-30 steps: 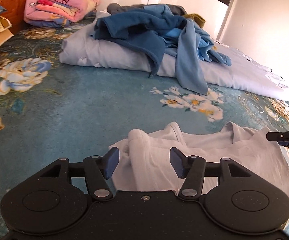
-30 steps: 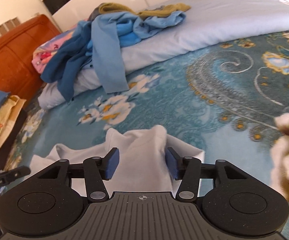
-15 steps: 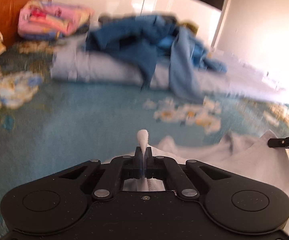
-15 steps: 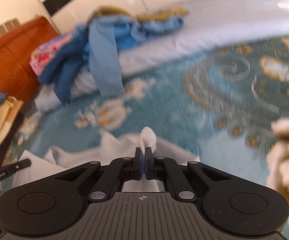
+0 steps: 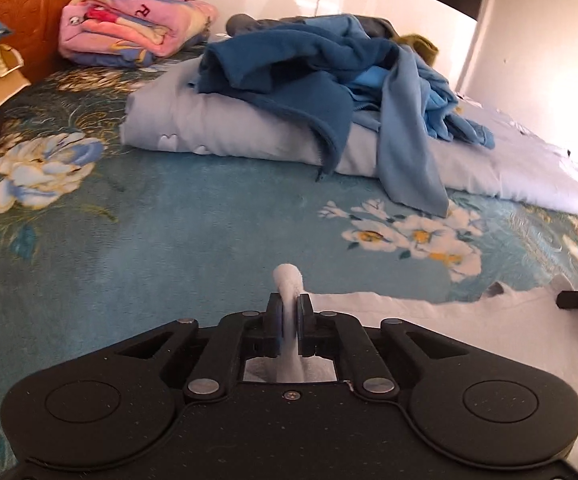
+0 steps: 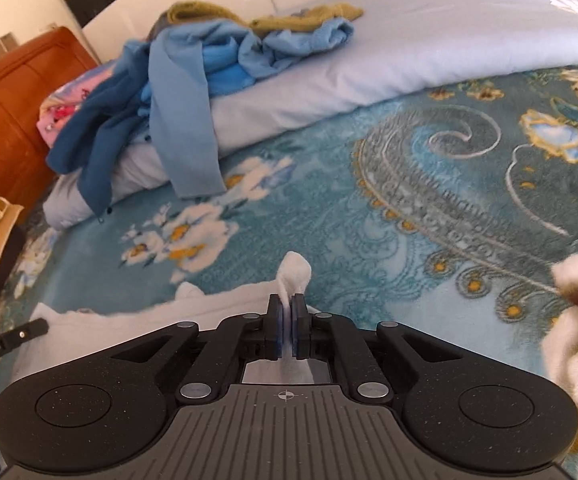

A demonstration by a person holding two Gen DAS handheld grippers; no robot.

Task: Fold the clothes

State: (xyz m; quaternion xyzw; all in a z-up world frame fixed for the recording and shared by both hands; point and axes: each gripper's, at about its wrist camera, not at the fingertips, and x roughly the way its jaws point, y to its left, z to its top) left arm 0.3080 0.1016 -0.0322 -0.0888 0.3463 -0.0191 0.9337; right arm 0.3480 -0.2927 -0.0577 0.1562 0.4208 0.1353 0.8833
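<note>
Fabric of the white garment [image 5: 429, 320] lies on the teal floral blanket [image 5: 169, 240] in front of us, a pinched tuft poking up past each set of pads. Our left gripper [image 5: 289, 316] clamps one fold while its jaws ease slightly open; our right gripper [image 6: 286, 316] is clenched on another. Beyond, we see a heap of blue clothes [image 5: 329, 68] on a pale folded duvet [image 5: 217, 128], near a pink blanket [image 5: 129, 28]

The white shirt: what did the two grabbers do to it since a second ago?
Both closed from open onto it. The left gripper and the right gripper each pinch a fold of the white shirt; the left's jaws are easing open slightly. The blue clothes pile stayed put.
</note>
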